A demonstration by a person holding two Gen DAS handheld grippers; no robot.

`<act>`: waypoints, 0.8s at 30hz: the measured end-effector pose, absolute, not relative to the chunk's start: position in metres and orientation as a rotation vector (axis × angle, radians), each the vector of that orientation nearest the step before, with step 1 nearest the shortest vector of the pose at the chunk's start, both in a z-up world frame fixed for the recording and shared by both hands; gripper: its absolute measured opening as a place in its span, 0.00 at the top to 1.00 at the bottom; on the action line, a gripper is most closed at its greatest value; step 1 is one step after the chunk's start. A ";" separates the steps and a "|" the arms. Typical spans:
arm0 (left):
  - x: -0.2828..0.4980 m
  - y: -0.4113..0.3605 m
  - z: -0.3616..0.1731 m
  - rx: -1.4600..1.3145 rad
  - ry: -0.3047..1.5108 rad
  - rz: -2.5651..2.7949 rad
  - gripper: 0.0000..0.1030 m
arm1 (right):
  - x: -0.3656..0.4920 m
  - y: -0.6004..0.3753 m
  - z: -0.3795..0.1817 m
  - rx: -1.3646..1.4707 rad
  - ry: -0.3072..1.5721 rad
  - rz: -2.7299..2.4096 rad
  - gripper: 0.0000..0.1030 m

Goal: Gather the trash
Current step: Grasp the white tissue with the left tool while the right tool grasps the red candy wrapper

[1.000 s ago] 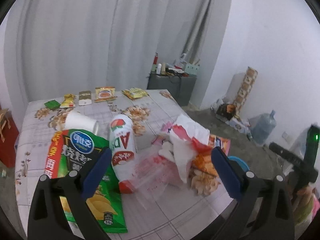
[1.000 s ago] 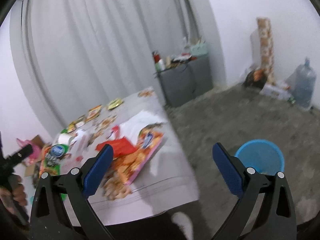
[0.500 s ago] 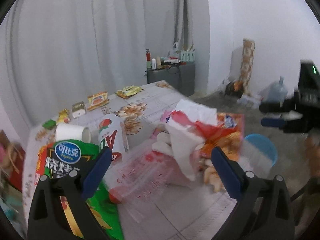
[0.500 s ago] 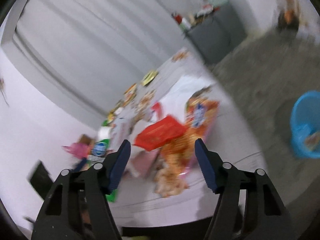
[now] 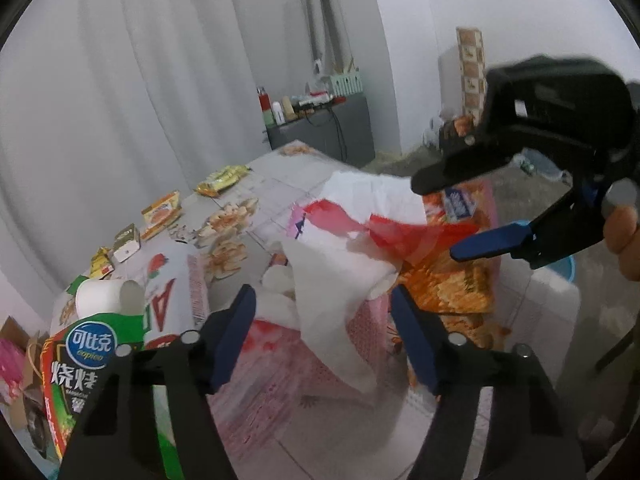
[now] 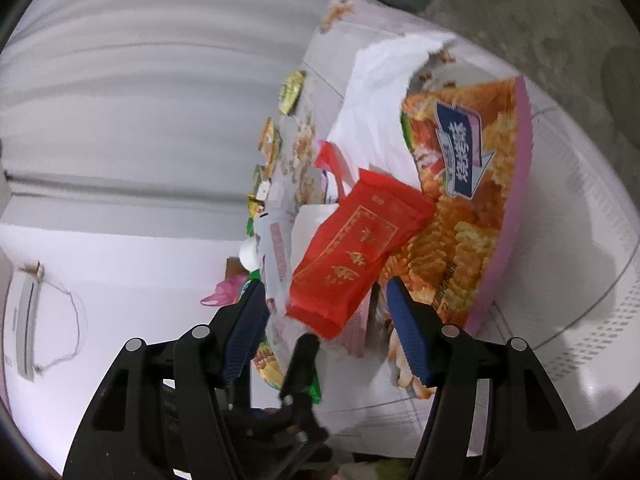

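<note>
A heap of trash lies on the table: a white tissue [image 5: 332, 276], a red wrapper [image 5: 404, 236], an orange snack bag [image 5: 452, 280], a pink plastic bag [image 5: 280, 380], a white AD bottle [image 5: 168, 300], a paper cup [image 5: 108, 296] and a green chip bag [image 5: 80, 364]. My left gripper [image 5: 322, 336] is open, its jaws either side of the tissue. My right gripper [image 6: 324, 328] is open, rolled sideways, its jaws either side of the red wrapper [image 6: 356, 248], with the orange snack bag [image 6: 468, 208] beside it. It also shows in the left wrist view [image 5: 436, 220] above the heap.
Small snack packets [image 5: 224, 178] line the table's far edge by the grey curtain. A blue bin [image 5: 564, 268] stands on the floor right of the table. A grey cabinet [image 5: 320, 128] with bottles stands at the back. The table [image 6: 572, 248] has bare surface at its right end.
Both grippers have moved in close to the heap. The right gripper has rolled sideways and come over the red wrapper. Both have narrowed their opening somewhat.
</note>
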State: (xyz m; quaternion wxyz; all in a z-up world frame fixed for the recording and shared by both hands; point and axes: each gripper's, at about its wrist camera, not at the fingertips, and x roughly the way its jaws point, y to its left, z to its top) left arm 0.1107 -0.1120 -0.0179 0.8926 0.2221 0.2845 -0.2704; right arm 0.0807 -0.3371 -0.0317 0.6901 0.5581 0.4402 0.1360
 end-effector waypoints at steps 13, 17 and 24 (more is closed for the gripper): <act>0.125 -0.107 -0.027 0.387 0.690 -0.566 0.73 | 0.093 -0.332 -0.055 1.365 0.996 0.298 0.60; 0.124 -0.103 -0.024 0.365 0.694 -0.565 0.78 | 0.091 -0.330 -0.054 1.356 0.981 0.317 0.76; 0.121 -0.091 -0.011 0.295 0.691 -0.574 0.84 | 0.079 -0.328 -0.051 1.342 0.941 0.336 0.94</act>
